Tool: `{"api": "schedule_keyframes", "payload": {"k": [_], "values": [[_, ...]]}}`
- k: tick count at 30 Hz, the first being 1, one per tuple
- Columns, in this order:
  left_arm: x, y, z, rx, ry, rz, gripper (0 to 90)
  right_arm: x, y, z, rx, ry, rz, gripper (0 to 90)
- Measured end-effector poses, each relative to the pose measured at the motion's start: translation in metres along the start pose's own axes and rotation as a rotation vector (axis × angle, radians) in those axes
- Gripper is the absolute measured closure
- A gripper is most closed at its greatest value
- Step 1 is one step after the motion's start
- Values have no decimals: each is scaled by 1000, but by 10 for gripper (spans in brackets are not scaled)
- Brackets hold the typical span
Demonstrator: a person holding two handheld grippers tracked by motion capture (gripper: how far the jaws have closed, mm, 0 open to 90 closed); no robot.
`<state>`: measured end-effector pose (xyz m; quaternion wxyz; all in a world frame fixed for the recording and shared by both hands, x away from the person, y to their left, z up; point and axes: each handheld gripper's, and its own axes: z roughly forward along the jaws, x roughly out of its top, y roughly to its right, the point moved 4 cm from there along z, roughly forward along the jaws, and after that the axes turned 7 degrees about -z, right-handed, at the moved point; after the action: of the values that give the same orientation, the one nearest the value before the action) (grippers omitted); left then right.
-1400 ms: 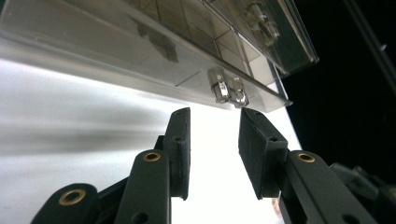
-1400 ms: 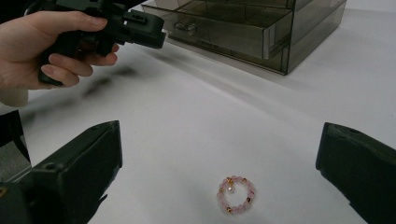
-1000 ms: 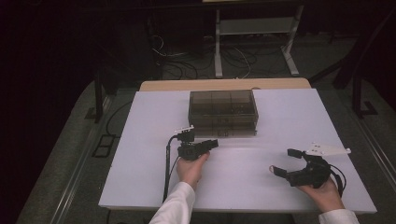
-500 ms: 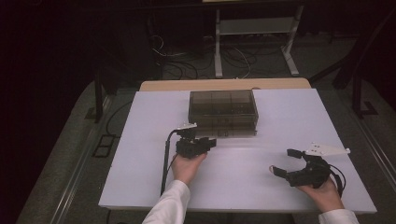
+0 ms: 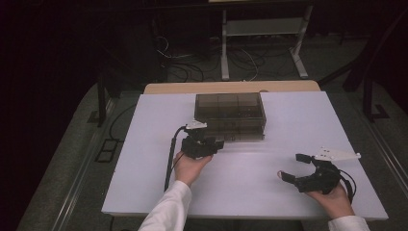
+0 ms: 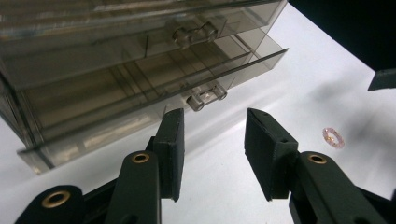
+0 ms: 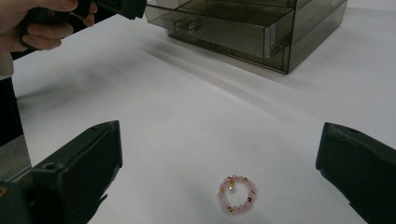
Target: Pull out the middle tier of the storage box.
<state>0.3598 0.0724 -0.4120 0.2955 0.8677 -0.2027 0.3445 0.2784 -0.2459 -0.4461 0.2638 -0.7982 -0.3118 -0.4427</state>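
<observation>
Right gripper view: wide-open right tongs flank a light, slippery bead bracelet needing a rim pinch; left tongs, half-open and empty, have just been opening.

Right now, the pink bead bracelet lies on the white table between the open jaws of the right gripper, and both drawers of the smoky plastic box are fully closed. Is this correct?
Not quite. The lower drawer of the box stands pulled out a little, as the left gripper view shows; the upper one looks closed. The rest holds: the bracelet lies on the white table between the right gripper's open jaws.
</observation>
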Motion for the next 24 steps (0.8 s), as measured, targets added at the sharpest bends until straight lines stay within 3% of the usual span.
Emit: {"api": "schedule_keyframes", "payload": {"k": [15, 24], "values": [[29, 7, -11, -28, -37, 119, 554, 0, -1, -1, 3, -4, 8, 0], [38, 6, -12, -26, -74, 188, 550, 0, 0, 0, 0, -1, 1, 0]]}}
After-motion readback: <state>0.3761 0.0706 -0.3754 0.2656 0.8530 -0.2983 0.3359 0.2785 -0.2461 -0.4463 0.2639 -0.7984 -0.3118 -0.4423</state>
